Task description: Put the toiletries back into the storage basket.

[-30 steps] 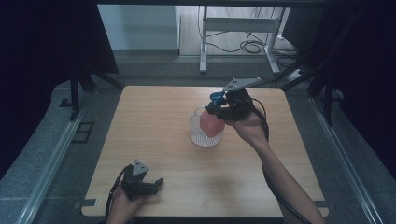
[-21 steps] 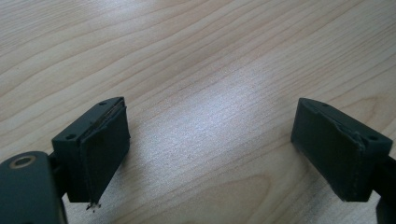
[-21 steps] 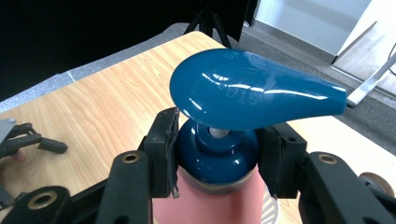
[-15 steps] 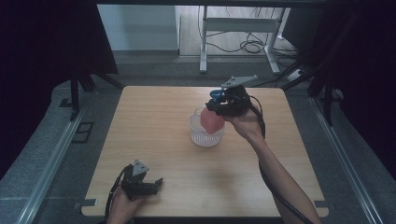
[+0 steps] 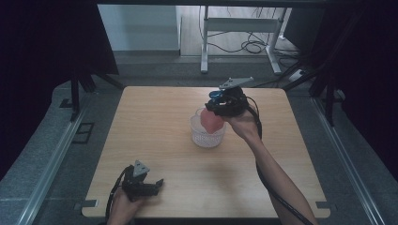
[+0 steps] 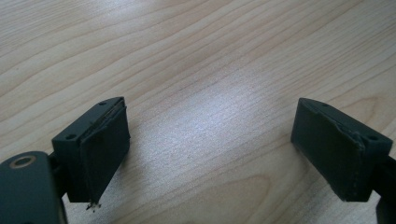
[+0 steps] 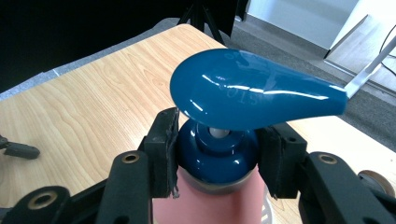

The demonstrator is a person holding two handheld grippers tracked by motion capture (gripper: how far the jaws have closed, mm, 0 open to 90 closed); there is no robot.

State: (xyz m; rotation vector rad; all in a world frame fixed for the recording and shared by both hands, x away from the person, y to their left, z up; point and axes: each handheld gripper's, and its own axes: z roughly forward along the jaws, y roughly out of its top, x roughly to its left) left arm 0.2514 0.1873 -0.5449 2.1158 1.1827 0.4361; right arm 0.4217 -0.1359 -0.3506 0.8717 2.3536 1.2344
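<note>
Wooden table (image 5: 155, 140) (cables (image 5: 244, 46) behind).

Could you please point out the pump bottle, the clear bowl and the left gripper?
Pump bottle (image 7: 252, 91), right gripper view, on its blue pump head.
Clear bowl (image 5: 206, 138), high view, on its front wall.
Left gripper (image 6: 210, 144), left gripper view, midway between its open jaws.

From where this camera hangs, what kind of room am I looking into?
Probably a lab or recording booth, not a home. A bare light wooden table stands between dark black curtains, loose cables trail on the floor behind, and a person works a pink pump bottle with a blue top using handheld grippers.
</note>
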